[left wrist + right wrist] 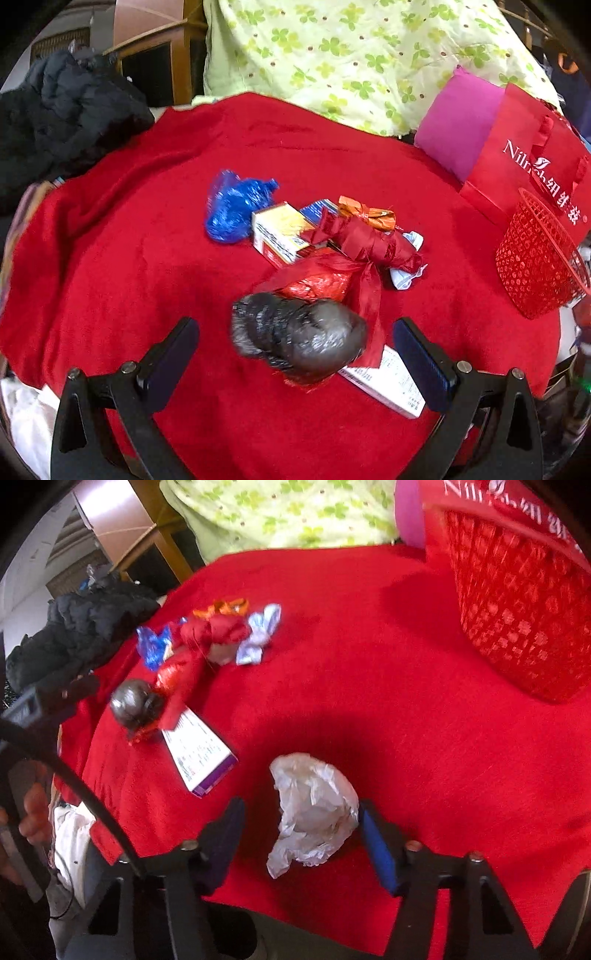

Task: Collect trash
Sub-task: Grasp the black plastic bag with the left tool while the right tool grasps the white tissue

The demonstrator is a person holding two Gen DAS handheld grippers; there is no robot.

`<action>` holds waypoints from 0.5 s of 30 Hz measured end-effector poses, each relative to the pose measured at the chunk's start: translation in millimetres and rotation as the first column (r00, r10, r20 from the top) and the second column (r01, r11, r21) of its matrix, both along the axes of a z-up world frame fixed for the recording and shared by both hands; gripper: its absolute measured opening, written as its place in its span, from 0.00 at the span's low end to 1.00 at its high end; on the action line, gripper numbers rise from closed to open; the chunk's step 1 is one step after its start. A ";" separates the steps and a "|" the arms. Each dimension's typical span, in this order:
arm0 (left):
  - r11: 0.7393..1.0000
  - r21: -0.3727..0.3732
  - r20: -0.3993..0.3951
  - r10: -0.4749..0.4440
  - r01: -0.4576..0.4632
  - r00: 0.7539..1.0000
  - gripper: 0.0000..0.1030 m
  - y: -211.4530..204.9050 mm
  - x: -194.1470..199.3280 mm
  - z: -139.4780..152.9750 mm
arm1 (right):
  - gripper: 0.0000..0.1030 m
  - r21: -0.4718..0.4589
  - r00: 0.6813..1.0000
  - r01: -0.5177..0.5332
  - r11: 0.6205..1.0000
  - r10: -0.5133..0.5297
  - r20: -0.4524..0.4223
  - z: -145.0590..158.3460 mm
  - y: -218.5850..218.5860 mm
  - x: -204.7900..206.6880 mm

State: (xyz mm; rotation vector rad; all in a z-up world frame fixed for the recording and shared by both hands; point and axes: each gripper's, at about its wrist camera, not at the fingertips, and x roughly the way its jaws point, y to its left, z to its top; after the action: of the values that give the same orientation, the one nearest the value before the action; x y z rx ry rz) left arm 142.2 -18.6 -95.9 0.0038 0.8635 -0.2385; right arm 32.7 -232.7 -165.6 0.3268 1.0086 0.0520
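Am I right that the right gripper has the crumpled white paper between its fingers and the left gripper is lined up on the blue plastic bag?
Not quite. The right gripper does have the crumpled white paper between its fingers. But the left wrist view shows the left gripper lined up on the dark grey wad, with its fingers apart; the blue plastic bag lies farther back on the red cloth.

Crumpled white paper between parted jaws, on red cloth.
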 end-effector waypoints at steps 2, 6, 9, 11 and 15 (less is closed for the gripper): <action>1.000 -0.002 -0.015 0.002 -0.002 1.000 1.00 -3.1 3.8 -4.7 | 0.53 0.011 1.000 0.005 1.000 -0.005 -0.013 -6.1 -1.5 1.4; 1.000 -0.019 -0.079 0.001 -0.003 0.997 0.73 -3.0 14.4 -20.2 | 0.46 0.005 1.000 0.005 1.000 -0.005 0.005 -5.9 -3.2 -0.5; 0.997 -0.073 -0.146 -0.007 -0.004 0.989 0.51 5.0 18.9 -33.8 | 0.41 -0.015 1.000 -0.002 1.000 0.002 0.014 -5.4 -3.1 -2.0; 0.995 -0.094 -0.158 -0.005 -0.010 0.987 0.46 11.0 16.8 -40.2 | 0.39 -0.019 1.000 -0.002 1.000 0.003 0.022 -4.7 -3.7 -3.8; 0.991 -0.132 -0.149 -0.012 -0.008 0.989 0.31 20.0 6.1 -43.4 | 0.38 -0.010 0.999 0.001 1.000 -0.001 0.034 -3.2 -6.5 -5.1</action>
State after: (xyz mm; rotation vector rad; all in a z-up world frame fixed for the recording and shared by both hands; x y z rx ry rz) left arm 148.3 1.4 -139.3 -0.1383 0.9954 -0.3001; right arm 27.6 -239.1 -168.8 0.3166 0.9744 0.0513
